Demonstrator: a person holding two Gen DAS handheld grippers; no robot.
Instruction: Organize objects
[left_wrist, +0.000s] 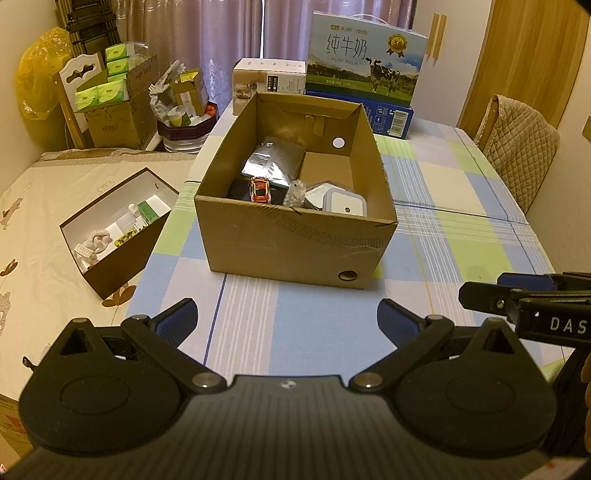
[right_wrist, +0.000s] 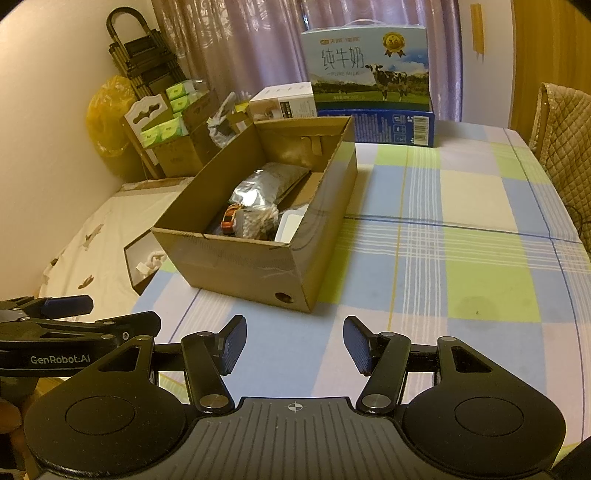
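Left gripper (left_wrist: 287, 319) short of cardboard box (left_wrist: 295, 243)

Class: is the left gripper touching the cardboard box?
Apart. The left wrist view shows bare tablecloth between the open left gripper and the cardboard box.

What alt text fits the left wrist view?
An open brown cardboard box on a checked tablecloth holds a red toy car, a silver foil pouch and a white lidded container. The open, empty left gripper hovers before it, with a blue milk carton behind.
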